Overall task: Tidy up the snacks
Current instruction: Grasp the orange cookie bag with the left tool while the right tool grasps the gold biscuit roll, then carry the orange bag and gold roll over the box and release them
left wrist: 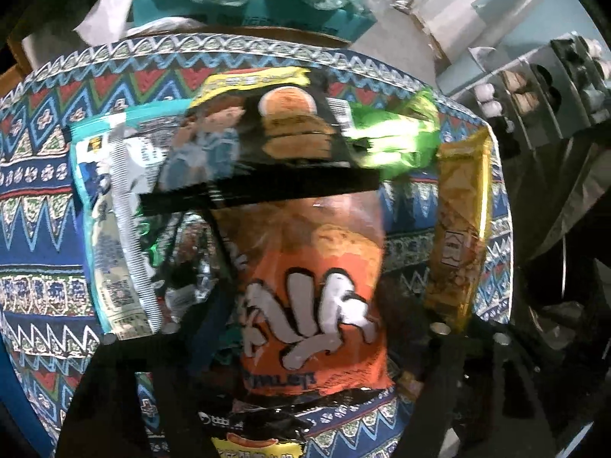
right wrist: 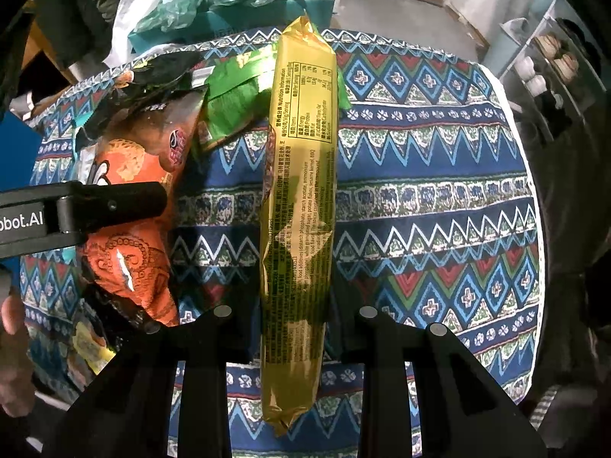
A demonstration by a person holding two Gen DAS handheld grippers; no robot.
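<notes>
Gold packet (right wrist: 298,206) lengthwise between right tongs (right wrist: 292,337), pointing straight ahead.

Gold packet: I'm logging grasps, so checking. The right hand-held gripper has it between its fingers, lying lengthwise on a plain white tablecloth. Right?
Wrong on the cloth only. The right wrist view shows the gold packet between the right hand-held gripper's fingers, lying lengthwise on a blue patterned tablecloth with zigzags and diamonds, not plain white.

Gold tube packet (right wrist: 299,206), orange paisley bag (right wrist: 131,252), green packet (right wrist: 236,95), blue zigzag-patterned tablecloth (right wrist: 439,198)
</notes>
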